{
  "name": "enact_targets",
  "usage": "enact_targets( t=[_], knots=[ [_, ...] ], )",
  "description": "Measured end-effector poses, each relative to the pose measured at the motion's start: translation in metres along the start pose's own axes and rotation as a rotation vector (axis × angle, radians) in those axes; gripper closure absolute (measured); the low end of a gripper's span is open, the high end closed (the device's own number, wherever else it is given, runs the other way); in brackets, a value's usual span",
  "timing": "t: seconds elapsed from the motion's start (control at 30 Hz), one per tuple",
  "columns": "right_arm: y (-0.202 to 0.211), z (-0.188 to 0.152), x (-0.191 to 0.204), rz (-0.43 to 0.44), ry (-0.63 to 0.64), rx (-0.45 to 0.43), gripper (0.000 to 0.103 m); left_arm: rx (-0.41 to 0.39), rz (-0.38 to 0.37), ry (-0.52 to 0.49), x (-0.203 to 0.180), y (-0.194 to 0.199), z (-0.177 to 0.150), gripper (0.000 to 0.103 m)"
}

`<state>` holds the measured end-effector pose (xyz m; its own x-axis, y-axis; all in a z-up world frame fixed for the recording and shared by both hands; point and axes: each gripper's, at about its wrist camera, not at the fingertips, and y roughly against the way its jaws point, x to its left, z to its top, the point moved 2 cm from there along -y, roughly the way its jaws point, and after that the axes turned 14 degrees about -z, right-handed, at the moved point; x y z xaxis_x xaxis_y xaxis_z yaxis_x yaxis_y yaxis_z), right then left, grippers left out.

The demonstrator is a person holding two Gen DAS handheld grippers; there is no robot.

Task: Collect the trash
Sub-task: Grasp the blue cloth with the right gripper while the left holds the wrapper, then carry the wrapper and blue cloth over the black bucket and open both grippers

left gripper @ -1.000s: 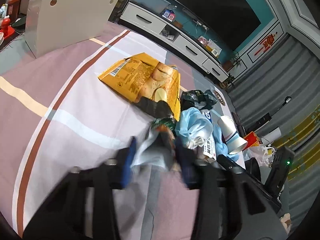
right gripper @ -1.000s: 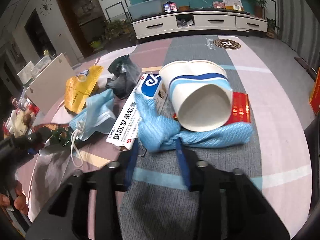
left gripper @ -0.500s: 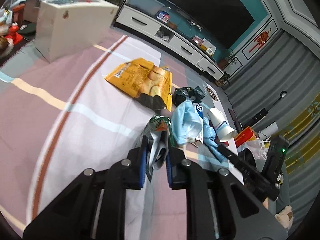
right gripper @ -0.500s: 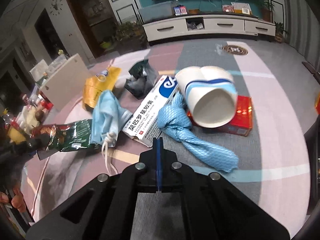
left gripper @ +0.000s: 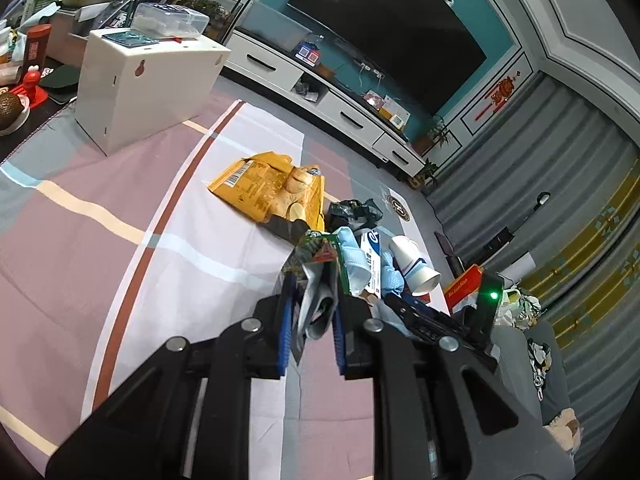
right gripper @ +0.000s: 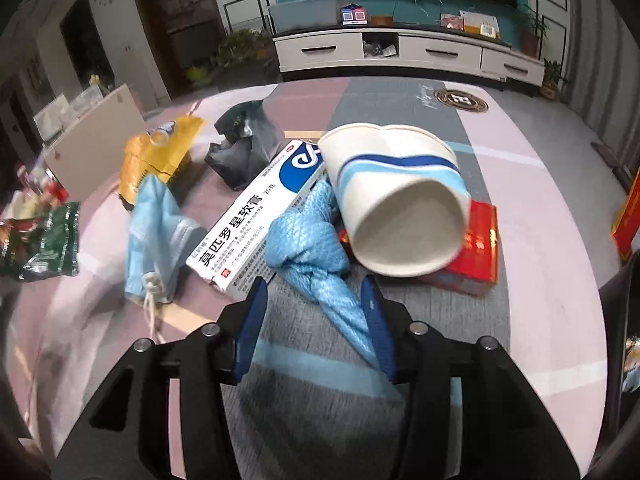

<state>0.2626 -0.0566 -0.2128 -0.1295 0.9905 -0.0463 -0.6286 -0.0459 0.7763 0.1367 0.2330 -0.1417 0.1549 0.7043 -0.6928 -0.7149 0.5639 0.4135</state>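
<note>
As the left gripper (left gripper: 310, 312) now lifts its clamped green snack wrapper (left gripper: 316, 276), the right gripper (right gripper: 316, 320), jaws reopened, straddles the blue cloth (right gripper: 316, 256).

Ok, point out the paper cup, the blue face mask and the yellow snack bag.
paper cup (right gripper: 396, 184): right wrist view, on its striped side wall.
blue face mask (right gripper: 154, 220): right wrist view, on the pleated middle.
yellow snack bag (left gripper: 264, 188): left wrist view, on the flat printed face.
</note>
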Motion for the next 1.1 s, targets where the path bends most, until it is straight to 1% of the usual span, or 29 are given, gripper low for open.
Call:
enact_targets(
  t=[0.1, 0.13, 0.17, 0.2, 0.23, 0.27, 0.33, 0.4, 0.5, 0.57, 0.67, 0.77, 0.97, 1.03, 1.1],
  knots=[
    [-0.007, -0.001, 0.007, -0.019, 0.033, 0.008, 0.055, 0.010, -0.002, 0.001, 0.000, -0.003, -0.001, 0.085],
    [-0.007, -0.002, 0.008, -0.025, 0.047, 0.002, 0.060, 0.015, 0.000, 0.001, 0.001, -0.005, -0.001, 0.085],
    [-0.007, -0.002, 0.010, -0.040, 0.066, 0.000, 0.069, 0.019, -0.001, 0.003, 0.000, -0.007, -0.001, 0.085],
    [-0.007, -0.002, 0.011, -0.039, 0.070, 0.003, 0.083, 0.024, -0.004, 0.006, 0.000, -0.009, -0.001, 0.085],
    [-0.007, -0.002, 0.010, -0.014, 0.056, 0.010, 0.086, 0.028, -0.004, 0.004, -0.001, -0.011, -0.002, 0.085],
    [-0.005, -0.003, 0.009, 0.015, 0.039, 0.014, 0.086, 0.031, -0.002, 0.000, -0.002, -0.013, -0.002, 0.085],
    [0.000, -0.005, 0.010, 0.040, 0.029, 0.014, 0.087, 0.034, -0.008, -0.005, -0.006, -0.015, -0.003, 0.085],
    [0.011, -0.008, 0.013, 0.099, 0.015, 0.008, 0.087, 0.033, -0.011, -0.018, -0.010, -0.015, -0.003, 0.085],
    [0.037, -0.015, 0.015, 0.150, 0.007, -0.008, 0.087, 0.028, -0.025, -0.033, -0.017, -0.014, -0.005, 0.085],
    [0.060, -0.021, 0.012, 0.177, 0.005, -0.041, 0.087, 0.030, -0.032, -0.046, -0.023, -0.014, -0.006, 0.085],
    [0.086, -0.022, 0.005, 0.186, 0.006, -0.099, 0.087, 0.041, -0.045, -0.063, -0.031, -0.017, -0.010, 0.085],
    [0.107, -0.022, -0.015, 0.198, -0.036, -0.154, 0.087, 0.050, -0.068, -0.088, -0.044, -0.021, -0.015, 0.085],
    [0.125, -0.032, -0.057, 0.175, -0.103, -0.177, 0.087, 0.057, -0.096, -0.164, -0.084, -0.032, -0.023, 0.085],
    [0.132, -0.035, -0.071, 0.174, -0.131, -0.187, 0.087, 0.076, -0.108, -0.192, -0.102, -0.041, -0.027, 0.085],
    [0.142, -0.037, -0.090, 0.162, -0.164, -0.214, 0.087, 0.101, -0.122, -0.218, -0.119, -0.052, -0.031, 0.085]
  ],
)
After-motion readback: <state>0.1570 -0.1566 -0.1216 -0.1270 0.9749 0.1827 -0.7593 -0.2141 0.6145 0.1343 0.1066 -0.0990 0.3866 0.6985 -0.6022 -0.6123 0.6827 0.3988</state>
